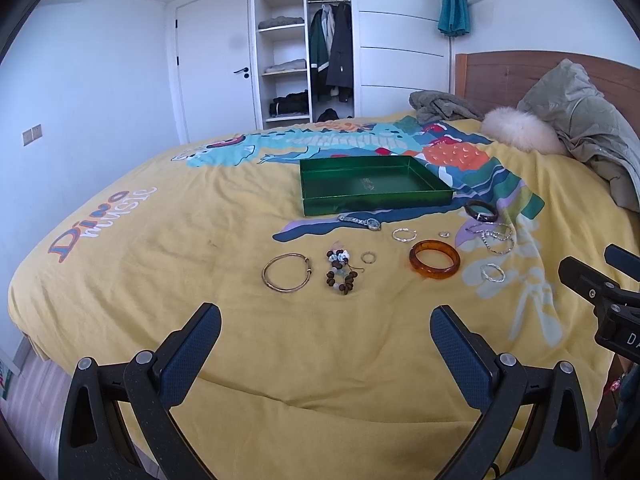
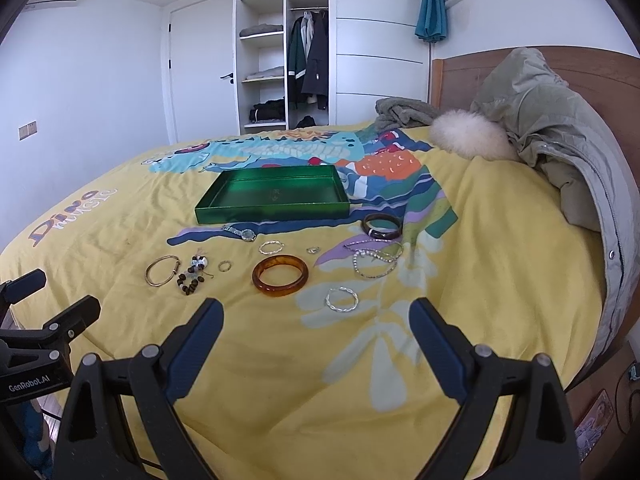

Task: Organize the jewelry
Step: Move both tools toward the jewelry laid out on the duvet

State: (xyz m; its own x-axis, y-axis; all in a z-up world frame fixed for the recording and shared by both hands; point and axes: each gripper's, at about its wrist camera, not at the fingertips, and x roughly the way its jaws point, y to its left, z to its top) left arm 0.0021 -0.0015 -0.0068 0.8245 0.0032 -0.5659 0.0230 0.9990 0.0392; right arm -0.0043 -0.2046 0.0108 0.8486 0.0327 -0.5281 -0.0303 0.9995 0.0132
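Two black grippers, left (image 1: 326, 318) and right (image 2: 316, 312), we hold wide apart, empty; one shallow green rectangular tray (image 2: 272, 210) and one amber resin bangle (image 2: 280, 276) lie mid-frame.

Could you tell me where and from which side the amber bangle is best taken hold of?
The amber bangle lies flat on the yellow bedspread, its hole facing up. I would come straight down with the right tool, which is open and nearest, putting one finger inside the hole and one outside, pinching the near rim. The thick band probably gives a firm hold there, and nothing touches it.
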